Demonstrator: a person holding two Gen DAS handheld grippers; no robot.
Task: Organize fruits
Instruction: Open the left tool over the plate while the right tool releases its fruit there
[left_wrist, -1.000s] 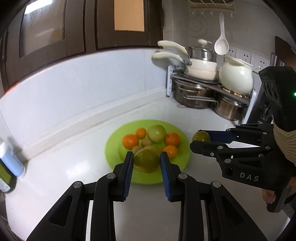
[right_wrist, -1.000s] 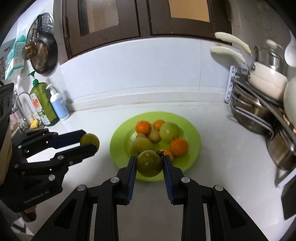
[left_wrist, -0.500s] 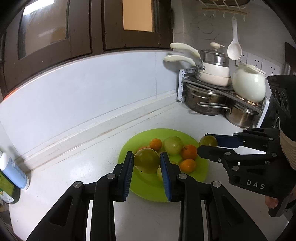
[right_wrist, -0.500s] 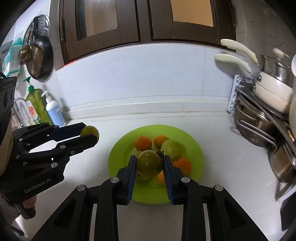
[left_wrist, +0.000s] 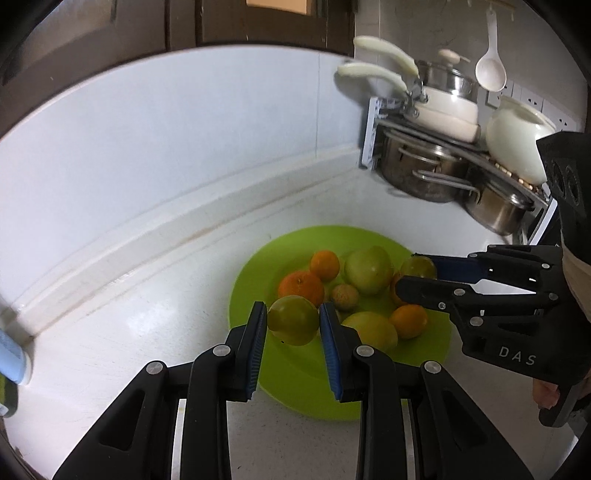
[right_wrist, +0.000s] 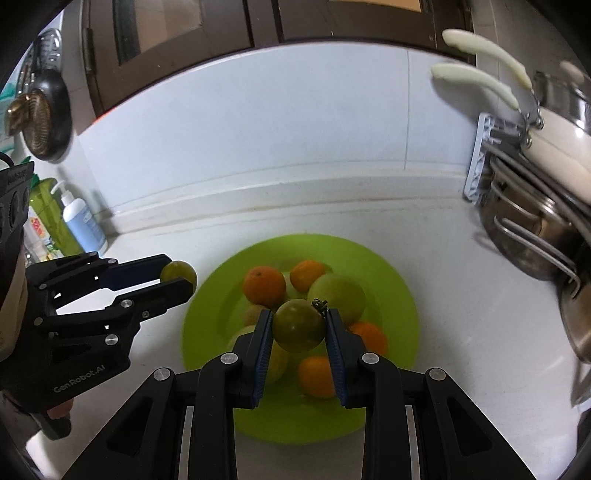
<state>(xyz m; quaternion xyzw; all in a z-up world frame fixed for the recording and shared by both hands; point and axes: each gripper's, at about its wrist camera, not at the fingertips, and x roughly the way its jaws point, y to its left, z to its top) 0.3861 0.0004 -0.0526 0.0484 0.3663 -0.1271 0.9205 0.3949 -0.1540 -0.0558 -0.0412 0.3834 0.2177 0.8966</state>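
Observation:
A lime-green plate (left_wrist: 295, 384) (right_wrist: 391, 266) on the white counter holds several oranges (left_wrist: 301, 286), green apples (left_wrist: 367, 269) and a small brown fruit (left_wrist: 344, 295). My left gripper (left_wrist: 293, 323) is shut on a green tomato (left_wrist: 293, 325) above the plate's left rim; it also shows in the right wrist view (right_wrist: 179, 275). My right gripper (right_wrist: 299, 326) is shut on a green tomato with a stem (right_wrist: 299, 325) above the plate's fruit; it also shows in the left wrist view (left_wrist: 417, 273).
A rack with steel pots (left_wrist: 421, 173), white pans (left_wrist: 443, 107) and a white jar (left_wrist: 517, 136) stands at the back right. Soap bottles (right_wrist: 83, 221) stand at the back left by the wall. A strainer (right_wrist: 42, 118) hangs on the left wall.
Both grippers have moved forward and lower over the plate, each still holding its green tomato. The plate looks nearer in both views.

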